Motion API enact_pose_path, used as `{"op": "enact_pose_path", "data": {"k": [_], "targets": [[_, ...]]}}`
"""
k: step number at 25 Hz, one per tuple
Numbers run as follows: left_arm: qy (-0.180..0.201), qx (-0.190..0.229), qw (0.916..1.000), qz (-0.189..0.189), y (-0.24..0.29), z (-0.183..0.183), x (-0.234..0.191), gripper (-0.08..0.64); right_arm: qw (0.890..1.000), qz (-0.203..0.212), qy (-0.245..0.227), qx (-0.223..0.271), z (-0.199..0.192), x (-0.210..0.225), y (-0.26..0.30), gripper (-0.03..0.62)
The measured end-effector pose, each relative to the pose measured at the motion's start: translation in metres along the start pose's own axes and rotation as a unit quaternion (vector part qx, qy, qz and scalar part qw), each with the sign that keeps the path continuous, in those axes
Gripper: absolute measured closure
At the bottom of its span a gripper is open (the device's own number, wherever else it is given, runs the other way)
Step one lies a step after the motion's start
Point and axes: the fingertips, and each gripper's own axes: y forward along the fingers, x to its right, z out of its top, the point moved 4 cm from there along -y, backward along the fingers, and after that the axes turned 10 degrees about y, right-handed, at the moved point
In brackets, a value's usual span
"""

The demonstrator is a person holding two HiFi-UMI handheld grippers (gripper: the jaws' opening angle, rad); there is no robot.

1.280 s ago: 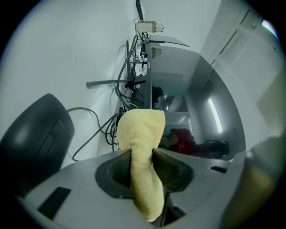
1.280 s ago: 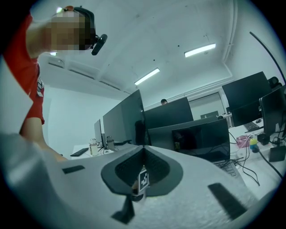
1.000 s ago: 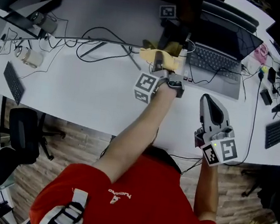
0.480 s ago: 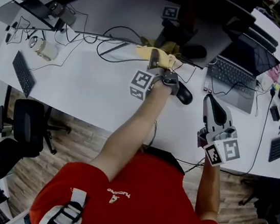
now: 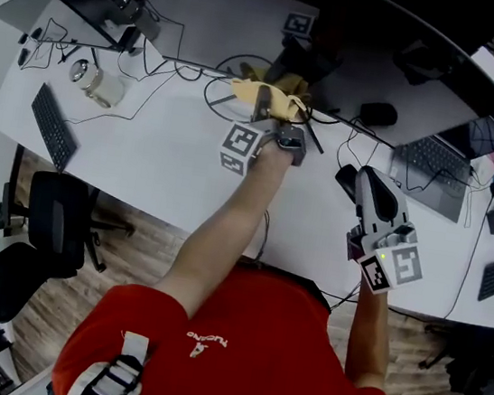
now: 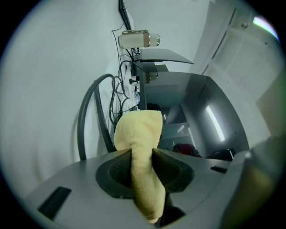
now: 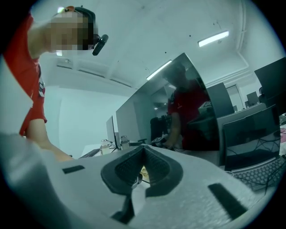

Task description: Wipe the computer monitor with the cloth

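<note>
Yellow cloth — soft, light, likely floppy — sits by the monitor's foot, pinched mid-fold in your left gripper. Grip near the middle so a pad hangs free. Right gripper — jaws together, empty.

On bare white desk, at twelve o'clock, wide curved grey monitor; just before it, soft yellow cloth, between left gripper jaws. At ten, small glass jar; at nine, flat black keyboard. At two, open grey laptop, beside right gripper.
</note>
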Motion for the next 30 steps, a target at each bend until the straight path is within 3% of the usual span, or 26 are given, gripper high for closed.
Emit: {"op": "enact_pose_path", "data": {"k": [10, 22, 30], "targets": [[0.014, 0.009, 0.9999, -0.001, 0.024, 0.090, -0.019, 0.459, 1.000, 0.013, 0.004, -0.010, -0.015, -0.042, 0.068, 0.588], [0.061, 0.023, 0.9979, -0.005, 0.053, 0.207, -0.041, 0.459, 1.000, 0.021, 0.003, -0.012, -0.029, -0.089, 0.126, 0.588], [0.098, 0.012, 0.9947, -0.028, 0.065, 0.260, -0.051, 0.459, 1.000, 0.015, 0.002, -0.020, -0.041, -0.110, 0.141, 0.588]]}}
